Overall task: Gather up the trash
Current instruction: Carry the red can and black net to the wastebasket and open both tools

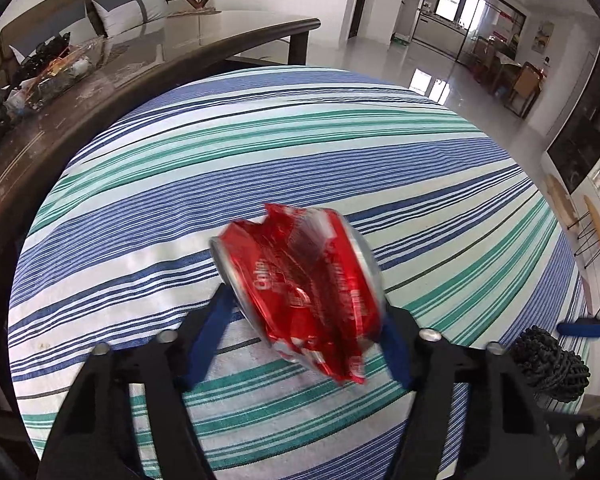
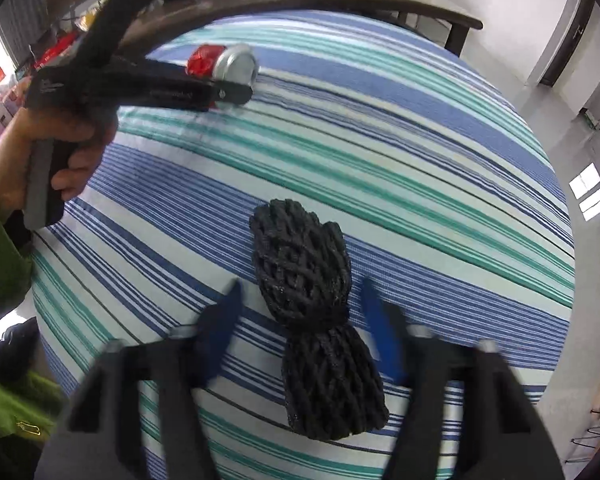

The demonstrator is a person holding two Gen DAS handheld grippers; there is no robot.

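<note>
Left claw [image 1: 306,320] has the crushed red can [image 1: 300,292] between its blue fingers [image 1: 214,324], pads against its ends, long axis spanning the gap, out on the striped desk [image 1: 340,152] towards its far edge. Right claw [image 2: 300,320] straddles the black mesh bundle [image 2: 312,320], jaws apart and clear of it; its length runs straight along the claw's reach. No bin in sight.
</note>
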